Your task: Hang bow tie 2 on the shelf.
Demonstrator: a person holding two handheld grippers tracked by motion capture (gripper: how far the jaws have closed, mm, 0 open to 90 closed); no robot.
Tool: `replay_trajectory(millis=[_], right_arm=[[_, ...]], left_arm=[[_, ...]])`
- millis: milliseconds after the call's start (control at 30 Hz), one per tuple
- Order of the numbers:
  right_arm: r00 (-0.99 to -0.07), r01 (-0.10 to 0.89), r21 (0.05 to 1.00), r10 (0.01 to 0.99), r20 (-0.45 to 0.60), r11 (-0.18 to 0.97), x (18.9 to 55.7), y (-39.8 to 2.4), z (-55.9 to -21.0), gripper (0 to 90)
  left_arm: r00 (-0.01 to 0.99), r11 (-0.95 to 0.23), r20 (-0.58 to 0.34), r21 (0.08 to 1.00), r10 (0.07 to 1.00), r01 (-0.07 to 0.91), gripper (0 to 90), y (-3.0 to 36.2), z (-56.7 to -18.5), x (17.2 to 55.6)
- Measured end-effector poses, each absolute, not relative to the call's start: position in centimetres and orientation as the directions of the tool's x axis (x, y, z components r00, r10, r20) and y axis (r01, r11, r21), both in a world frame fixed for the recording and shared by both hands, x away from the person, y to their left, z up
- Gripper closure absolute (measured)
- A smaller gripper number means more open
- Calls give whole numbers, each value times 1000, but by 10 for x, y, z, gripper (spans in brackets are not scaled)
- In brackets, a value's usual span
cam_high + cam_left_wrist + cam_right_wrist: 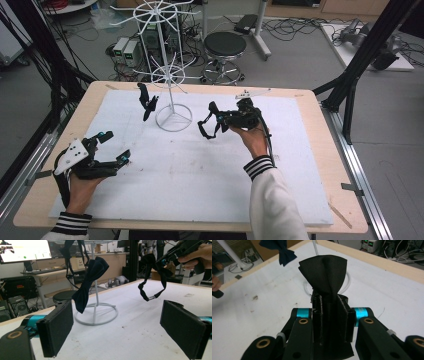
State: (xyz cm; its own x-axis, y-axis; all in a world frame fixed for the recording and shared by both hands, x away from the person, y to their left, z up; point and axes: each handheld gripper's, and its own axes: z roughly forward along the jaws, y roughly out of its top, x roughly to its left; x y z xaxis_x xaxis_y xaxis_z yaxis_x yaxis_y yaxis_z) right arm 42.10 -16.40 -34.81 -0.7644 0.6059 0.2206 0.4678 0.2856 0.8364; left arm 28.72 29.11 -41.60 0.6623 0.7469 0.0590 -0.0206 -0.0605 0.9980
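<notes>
While my right gripper [331, 315] pinches the black fabric bow tie [325, 275] between its fingers, left gripper [117, 322] released, I fear its dangling strap [150, 291] snagging the white wire stand [96, 312].

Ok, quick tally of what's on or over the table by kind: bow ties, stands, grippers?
Black bow ties: 2, one hanging on the stand, one clamped in the right gripper
White wire stand: 1
Grippers: 2, left gripper, right gripper
Total: 5
</notes>
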Motion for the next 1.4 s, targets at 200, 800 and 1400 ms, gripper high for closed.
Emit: replay_trajectory(millis=[200, 800, 1400], right_arm=[[-775, 440, 855, 598, 206, 275, 415, -164, -340, 766], [-783, 366, 903, 599, 168, 224, 411, -166, -311, 766], [-815, 314, 924, 562, 145, 217, 407, -149, -289, 766]], left_arm=[[665, -63, 60, 998, 744, -20, 120, 290, -416, 287], [671, -66, 60, 998, 739, -16, 120, 286, -417, 287], [675, -65, 62, 998, 736, -21, 120, 285, -416, 287]])
